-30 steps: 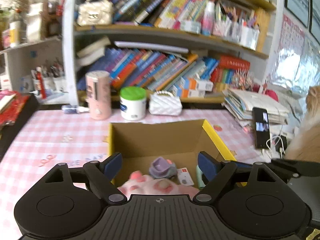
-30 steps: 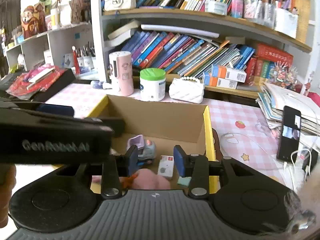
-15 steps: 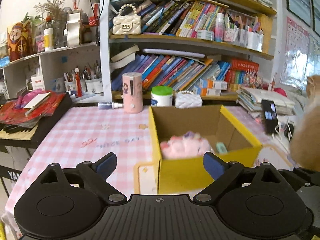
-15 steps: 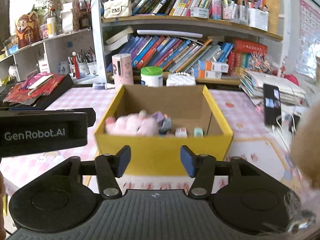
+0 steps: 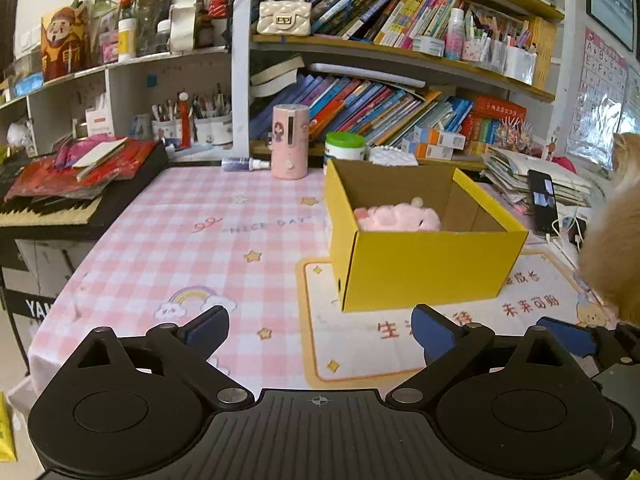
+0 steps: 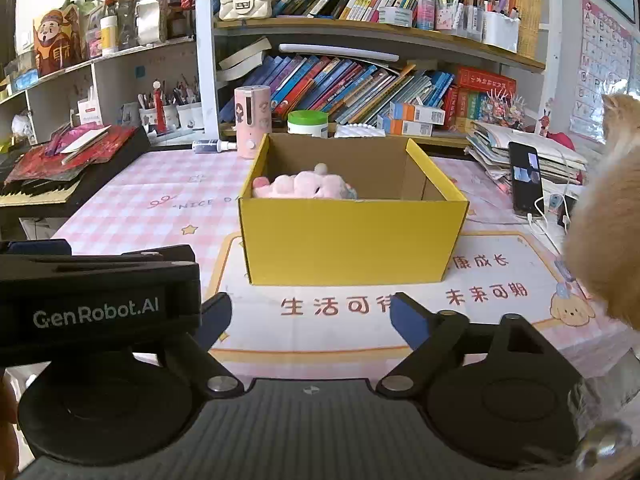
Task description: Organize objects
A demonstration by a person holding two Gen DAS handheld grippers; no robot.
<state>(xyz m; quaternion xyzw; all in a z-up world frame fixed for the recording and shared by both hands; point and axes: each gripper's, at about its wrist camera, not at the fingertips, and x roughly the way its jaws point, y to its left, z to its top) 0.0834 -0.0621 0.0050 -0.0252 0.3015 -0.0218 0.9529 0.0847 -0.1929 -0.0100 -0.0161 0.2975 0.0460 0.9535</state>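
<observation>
A yellow cardboard box (image 5: 432,268) (image 6: 348,240) stands on a printed mat on the pink checked tablecloth. Inside it lies a pink plush toy (image 5: 396,218) (image 6: 300,186); the box's front wall hides whatever else is in it. My left gripper (image 5: 320,330) hovers well in front of the box near the table's front edge, its jaws opening with nothing between them. My right gripper (image 6: 310,314) also hangs in front of the box, jaws opening and empty. The left gripper's body (image 6: 96,304) shows at the left of the right wrist view.
A pink cylinder (image 5: 290,142), a green-lidded white jar (image 5: 345,148) and a small spray bottle (image 5: 244,164) stand behind the box. Bookshelves fill the back. A phone (image 5: 542,202) leans on stacked papers at right. An orange furry animal (image 6: 608,240) is at the right edge. A black keyboard (image 5: 60,200) lies left.
Both grippers have pulled back from inside the box to well in front of it. The right gripper's jaws have widened a lot, the left's a little. The plush stays in the box.
</observation>
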